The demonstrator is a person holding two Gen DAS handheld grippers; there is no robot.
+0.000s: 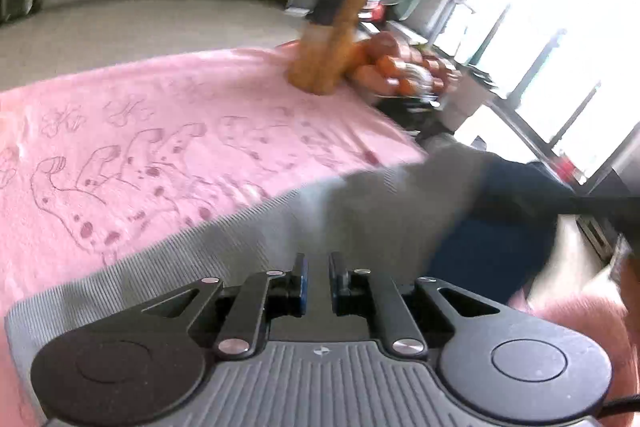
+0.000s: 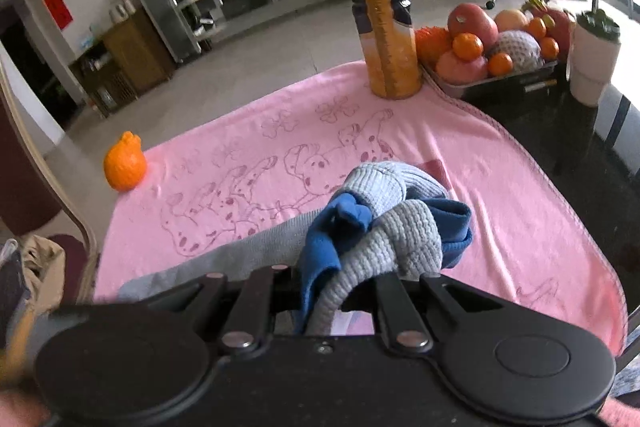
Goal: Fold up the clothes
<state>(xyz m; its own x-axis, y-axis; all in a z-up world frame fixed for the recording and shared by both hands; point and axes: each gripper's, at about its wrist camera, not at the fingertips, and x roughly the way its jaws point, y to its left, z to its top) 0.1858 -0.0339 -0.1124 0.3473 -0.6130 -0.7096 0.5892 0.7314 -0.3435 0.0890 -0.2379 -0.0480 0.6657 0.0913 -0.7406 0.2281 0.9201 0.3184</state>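
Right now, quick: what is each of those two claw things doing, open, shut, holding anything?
Left gripper: jaws nearly shut on the grey knit garment.
Right gripper: jaws shut on a bunched part of the same grey and blue garment.

Bright window (image 1: 560, 39) glare; left view motion-blurred.

Dark table (image 2: 568, 147): pink blanket (image 2: 500, 187) bearing juice bottle (image 2: 390, 39), orange toy (image 2: 125, 169), grey-blue garment (image 2: 256, 247); fruit tray (image 2: 496, 81) and white pot (image 2: 592, 67) beside.
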